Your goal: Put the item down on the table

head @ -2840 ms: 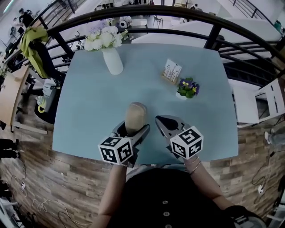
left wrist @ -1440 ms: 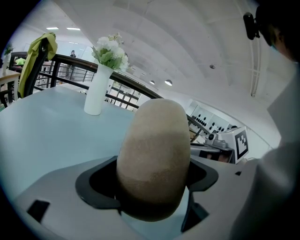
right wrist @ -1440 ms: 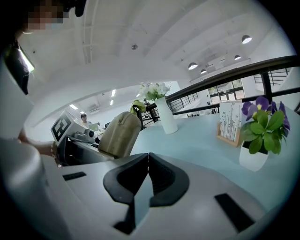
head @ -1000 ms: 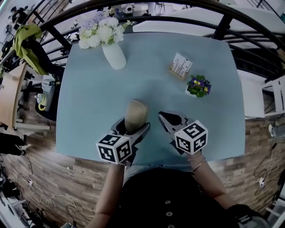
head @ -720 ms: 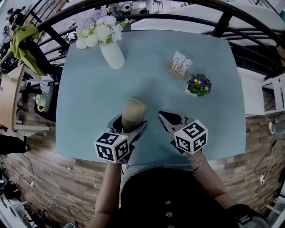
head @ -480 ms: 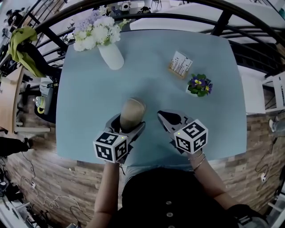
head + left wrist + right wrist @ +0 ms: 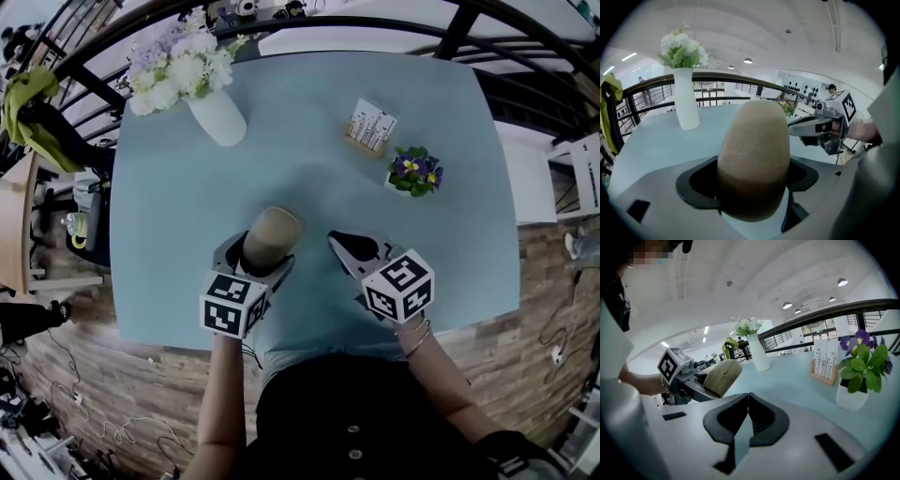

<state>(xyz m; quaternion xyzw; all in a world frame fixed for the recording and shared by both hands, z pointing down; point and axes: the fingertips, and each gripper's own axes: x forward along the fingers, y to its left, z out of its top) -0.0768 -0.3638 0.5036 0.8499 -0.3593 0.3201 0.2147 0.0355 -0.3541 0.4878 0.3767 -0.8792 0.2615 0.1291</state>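
While the tan egg-shaped item (image 7: 270,234) is clamped upright between the left tongs (image 7: 251,266), it is held over the near part of the bench (image 7: 178,197); the right tongs (image 7: 349,251) are kept closed, empty, just beside it.

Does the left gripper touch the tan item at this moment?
Touching. In its own view, the left gripper has both fingers pressed against the sides of the tan item, with no gap.
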